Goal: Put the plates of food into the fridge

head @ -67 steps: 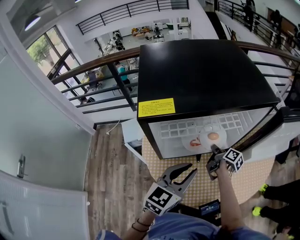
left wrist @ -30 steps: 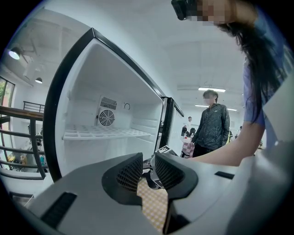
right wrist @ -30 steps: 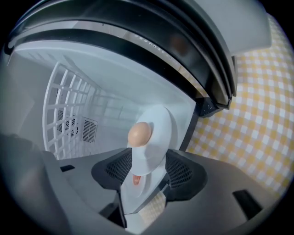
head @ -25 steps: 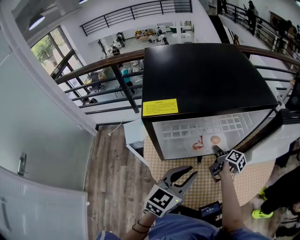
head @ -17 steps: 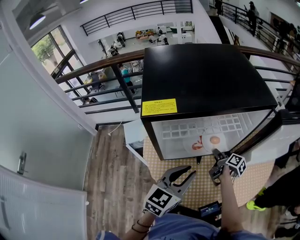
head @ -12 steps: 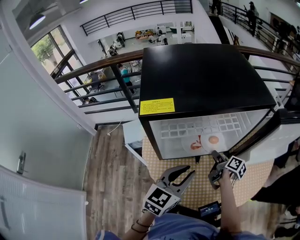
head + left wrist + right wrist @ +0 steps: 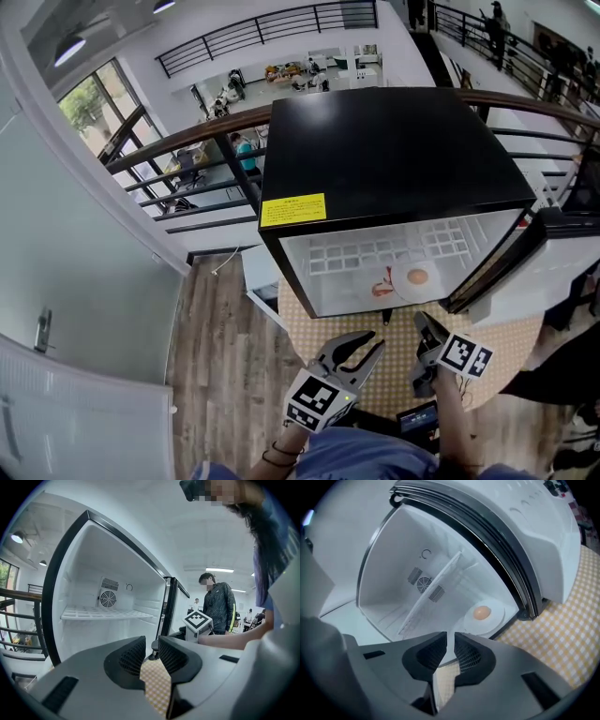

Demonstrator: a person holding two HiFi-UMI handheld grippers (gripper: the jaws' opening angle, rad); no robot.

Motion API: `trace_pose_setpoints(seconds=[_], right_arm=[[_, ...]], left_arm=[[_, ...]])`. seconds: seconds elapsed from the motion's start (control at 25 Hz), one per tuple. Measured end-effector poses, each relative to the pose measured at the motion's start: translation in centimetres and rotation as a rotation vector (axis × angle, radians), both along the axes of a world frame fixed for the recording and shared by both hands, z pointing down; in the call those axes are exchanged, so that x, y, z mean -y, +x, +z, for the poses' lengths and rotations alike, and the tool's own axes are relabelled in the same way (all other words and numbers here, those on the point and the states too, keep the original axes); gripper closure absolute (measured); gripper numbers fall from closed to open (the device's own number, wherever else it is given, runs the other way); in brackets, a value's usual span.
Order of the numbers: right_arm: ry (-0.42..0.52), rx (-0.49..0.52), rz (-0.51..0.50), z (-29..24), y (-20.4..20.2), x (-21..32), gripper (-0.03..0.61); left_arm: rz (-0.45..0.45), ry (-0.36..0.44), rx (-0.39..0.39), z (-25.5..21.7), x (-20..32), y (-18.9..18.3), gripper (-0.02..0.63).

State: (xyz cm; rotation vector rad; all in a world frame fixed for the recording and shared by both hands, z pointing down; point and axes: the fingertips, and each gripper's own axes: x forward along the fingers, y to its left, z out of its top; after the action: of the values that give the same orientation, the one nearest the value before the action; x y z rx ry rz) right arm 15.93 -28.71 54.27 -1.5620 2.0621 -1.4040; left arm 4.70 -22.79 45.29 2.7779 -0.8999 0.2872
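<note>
The left gripper, in front of the fridge, holds narrow, empty jaws. The egg plate sits inside the fridge at its front edge. The right gripper is closing its jaws on nothing. It is best drawn straight back, clear of the fridge door.

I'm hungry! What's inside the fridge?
Low inside the fridge sit a plate with round orange-brown food and a second plate with something red, too small to name. A wire shelf is above. The black top hides the back.
</note>
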Motion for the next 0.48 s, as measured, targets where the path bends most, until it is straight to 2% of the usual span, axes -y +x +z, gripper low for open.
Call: trace_pose_setpoints(seconds=[0.2,0.48], right_arm=[[0.063,-0.097,-0.08,-2.7,-0.8,-2.6,0.518],[0.14,-0.144,-0.186,-5.2,-2.0,-5.9,0.518]], left_arm=[[-0.016,-0.007,-0.004,0.1,-0.7,0.5,0.52],[-0.04,-0.012,-0.006,0.3,-2.4,1.8,0.52]])
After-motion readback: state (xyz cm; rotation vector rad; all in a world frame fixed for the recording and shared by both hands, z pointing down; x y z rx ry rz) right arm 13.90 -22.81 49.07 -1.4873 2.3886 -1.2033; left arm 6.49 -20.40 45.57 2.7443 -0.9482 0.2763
